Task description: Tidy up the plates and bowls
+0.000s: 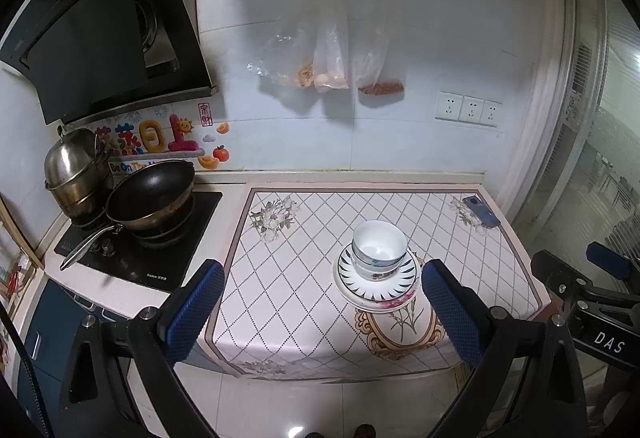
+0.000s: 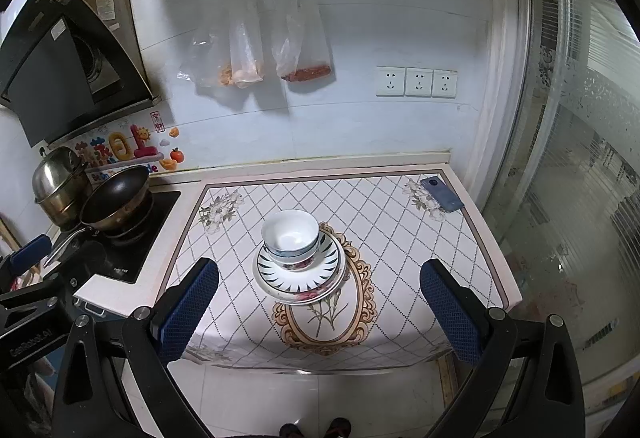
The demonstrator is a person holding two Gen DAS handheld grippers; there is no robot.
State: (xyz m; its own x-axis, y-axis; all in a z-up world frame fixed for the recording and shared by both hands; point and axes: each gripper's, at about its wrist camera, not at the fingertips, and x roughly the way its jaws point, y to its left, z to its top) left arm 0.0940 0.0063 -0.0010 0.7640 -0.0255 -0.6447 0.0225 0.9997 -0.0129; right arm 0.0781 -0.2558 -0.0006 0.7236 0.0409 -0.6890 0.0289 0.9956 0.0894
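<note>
A stack of white bowls sits on a stack of plates on the counter's patterned cloth; the top plate has dark leaf marks, the lower one red flowers. The same bowls and plates show in the right wrist view. My left gripper is open and empty, held back from the counter's front edge, the stack between and beyond its fingers. My right gripper is open and empty, also back from the edge. The right gripper's body shows at the far right of the left wrist view.
A blue phone lies at the cloth's back right corner. A black wok and a steel pot stand on the hob at left. Plastic bags hang on the wall. A glass door is at right.
</note>
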